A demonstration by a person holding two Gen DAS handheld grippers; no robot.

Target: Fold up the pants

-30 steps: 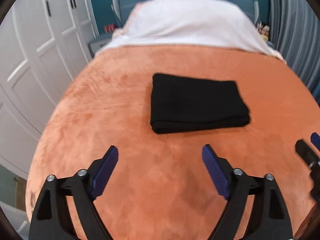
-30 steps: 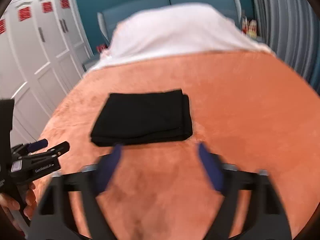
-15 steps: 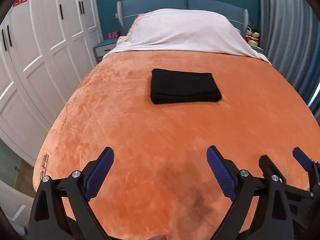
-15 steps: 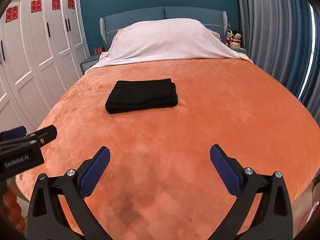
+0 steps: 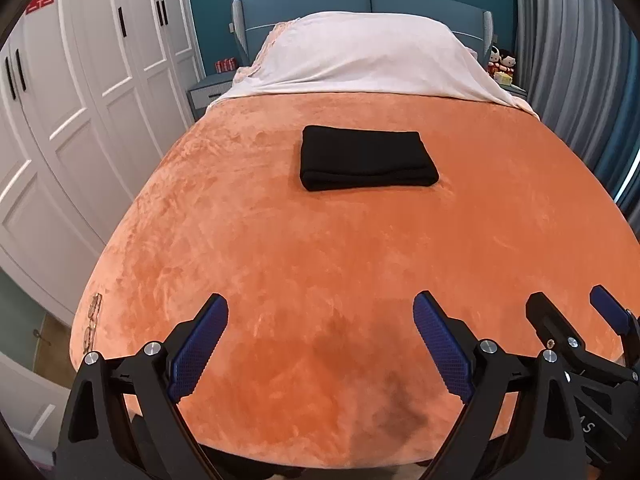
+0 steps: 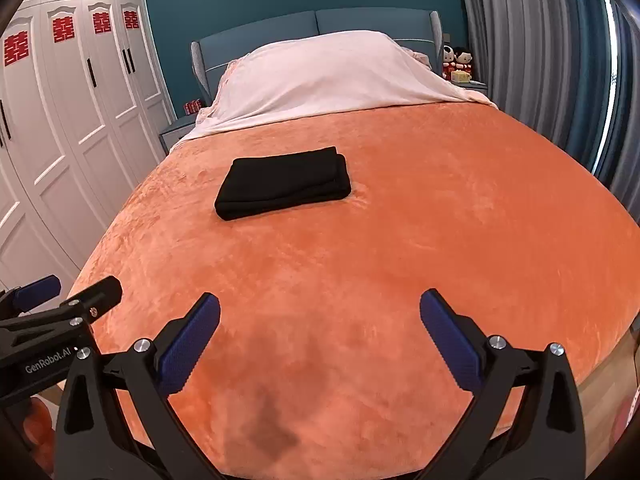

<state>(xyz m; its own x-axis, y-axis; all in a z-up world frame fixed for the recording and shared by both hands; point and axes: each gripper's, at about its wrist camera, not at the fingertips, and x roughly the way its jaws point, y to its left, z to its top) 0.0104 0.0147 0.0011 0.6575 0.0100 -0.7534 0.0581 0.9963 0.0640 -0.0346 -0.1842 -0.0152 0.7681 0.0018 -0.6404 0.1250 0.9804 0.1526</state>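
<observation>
Orange plush blanket (image 5: 280,264) covers the bed from its near edge up to the white sheet (image 5: 360,60) at the head end. At far left stand white wardrobe doors (image 5: 80,120) bearing red paper cut-outs; a small nightstand sits beside the bed's far left corner. The left gripper (image 5: 320,344) hangs over the near edge, jaws spread wide, nothing between the blue pads (image 5: 198,352). Its arm also shows at the lower left of the right wrist view, where part of a hand (image 6: 38,432) is visible below it. Centre, slightly toward the head end and left of the bed's midline as the right wrist view gives it, lie the pants (image 5: 366,158): a compact black rectangle of several layers, flat on the blanket, edges roughly aligned, well apart from both tools. The right gripper (image 6: 320,340) is likewise fully spread and empty, hanging over the near edge just beside the left one. At far right, two dolls (image 6: 456,58) stand on the other nightstand before grey curtains (image 6: 540,60).

Judged step: folding appears complete, both tools standing clear of the bundle. The next move probably calls only for keeping clear; if the stacked layers at the bundle's right end need squaring, that calls for a light reach back across the blanket.
</observation>
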